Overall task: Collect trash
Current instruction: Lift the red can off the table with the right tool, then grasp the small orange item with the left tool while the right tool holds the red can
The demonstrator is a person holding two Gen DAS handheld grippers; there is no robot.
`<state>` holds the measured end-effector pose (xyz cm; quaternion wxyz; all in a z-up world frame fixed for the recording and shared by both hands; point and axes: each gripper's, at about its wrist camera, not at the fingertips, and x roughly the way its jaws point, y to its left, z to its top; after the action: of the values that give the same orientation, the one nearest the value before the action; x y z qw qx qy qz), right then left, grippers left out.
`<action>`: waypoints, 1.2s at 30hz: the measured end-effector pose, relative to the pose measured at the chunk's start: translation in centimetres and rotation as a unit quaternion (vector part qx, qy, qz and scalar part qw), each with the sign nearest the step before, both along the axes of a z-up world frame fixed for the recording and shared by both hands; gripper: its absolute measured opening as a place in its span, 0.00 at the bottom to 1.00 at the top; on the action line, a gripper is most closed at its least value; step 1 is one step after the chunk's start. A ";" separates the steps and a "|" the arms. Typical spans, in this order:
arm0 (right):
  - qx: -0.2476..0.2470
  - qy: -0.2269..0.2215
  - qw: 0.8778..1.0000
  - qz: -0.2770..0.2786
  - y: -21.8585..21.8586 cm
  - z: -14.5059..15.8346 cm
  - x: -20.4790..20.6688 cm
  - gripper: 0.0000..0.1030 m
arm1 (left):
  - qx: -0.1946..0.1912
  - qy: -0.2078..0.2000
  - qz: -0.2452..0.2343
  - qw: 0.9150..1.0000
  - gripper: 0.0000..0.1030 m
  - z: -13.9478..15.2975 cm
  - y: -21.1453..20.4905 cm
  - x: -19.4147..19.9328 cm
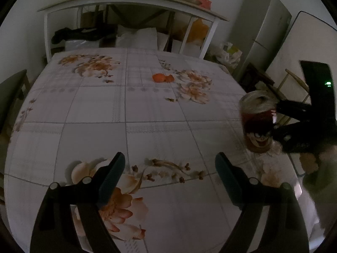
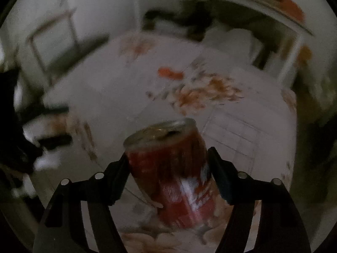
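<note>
Left wrist view: a dim room. The left gripper [image 1: 170, 164] hangs over the near part of a table [image 1: 147, 113], which is covered with a pale checked cloth printed with orange-brown flowers. Its two dark fingers stand wide apart with nothing between them; only the cloth shows in the gap. Toward the far side of the table, a little right of centre, lies a small heap of orange peel [image 1: 162, 77], well apart from this gripper. At the right edge of the table a red drink can [image 1: 257, 122] stands roughly upright with its silver top uppermost, and the black right gripper [image 1: 273, 120] reaches in from the right, its two fingers against the can's side. Beyond the table stands a white shelf unit [image 1: 130, 6] with pots and jars on top, and a grey fridge [image 1: 261, 31] stands at the far right.

Right wrist view: the picture is badly smeared. The red can [image 2: 170, 168] fills the near centre, tilted with its silver top leaning toward the left. It sits between the two fingers of the right gripper [image 2: 168, 158], one finger on each side of its body. The fingers seem to press on the can, though the blur keeps this from being certain. The orange peel [image 2: 169, 72] lies farther off on the cloth, beyond the can.
</note>
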<state>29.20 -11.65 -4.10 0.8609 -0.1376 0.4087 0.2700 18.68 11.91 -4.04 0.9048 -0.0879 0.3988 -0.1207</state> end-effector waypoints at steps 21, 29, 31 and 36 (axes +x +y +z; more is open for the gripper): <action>0.126 0.008 0.985 -0.119 -5.0 -0.6 -2.4 0.66 | 0.015 -0.010 -0.034 0.999 0.76 3.3 -1.0 13.6; 0.147 0.015 0.982 -0.118 -5.8 -0.6 -2.4 0.66 | 0.069 0.036 -0.048 0.996 0.52 -1.3 -3.0 21.8; 0.148 0.016 0.982 -0.117 -5.9 -0.6 -2.4 0.66 | 0.069 0.049 -0.047 0.995 0.45 -2.1 -3.0 22.6; 0.152 0.015 0.981 -0.117 -5.9 -0.6 -2.4 0.66 | 0.064 0.046 -0.042 0.996 0.24 -2.3 -2.7 22.9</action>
<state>26.76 -17.60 -4.72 0.8910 0.0480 0.3892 0.2286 41.55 9.22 -6.32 0.8832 -0.0185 0.4505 -0.1291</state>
